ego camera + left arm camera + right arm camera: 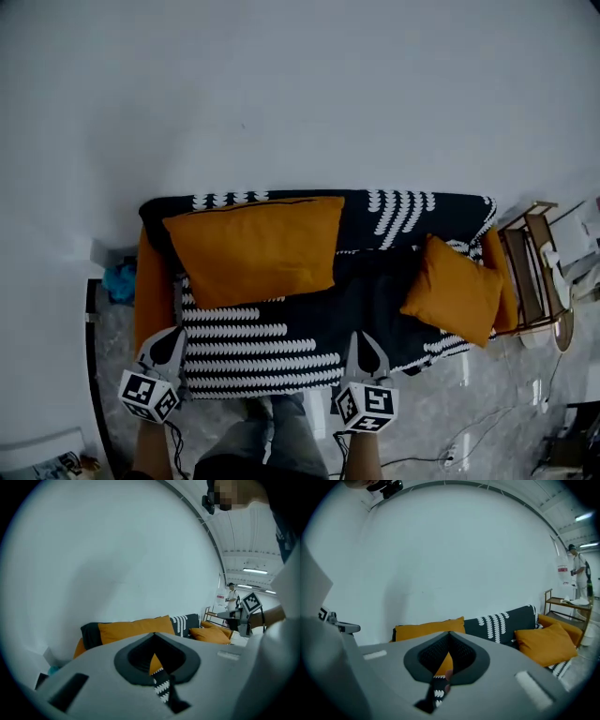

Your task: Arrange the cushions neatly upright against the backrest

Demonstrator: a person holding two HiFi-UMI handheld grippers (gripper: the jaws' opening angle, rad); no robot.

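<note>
A dark sofa (pixel 375 300) with white scale-pattern stripes stands against a pale wall. A large orange cushion (pixel 255 246) leans upright against the backrest on the left. Toward the right end a smaller orange cushion (pixel 454 289) sits tilted on the seat. My left gripper (pixel 170 349) is shut and empty, in front of the sofa's left front edge. Near the middle of the front edge my right gripper (pixel 367 351) is shut too, holding nothing. Both cushions show in the right gripper view, the large one (pixel 429 629) left and the small one (pixel 546 645) right.
A wooden side table (pixel 530 272) stands right of the sofa, with white items beside it. A teal object (pixel 120 279) lies on the floor at the sofa's left end. Glossy marble floor (pixel 469 412) with cables lies in front. A person stands far off (pixel 580 576).
</note>
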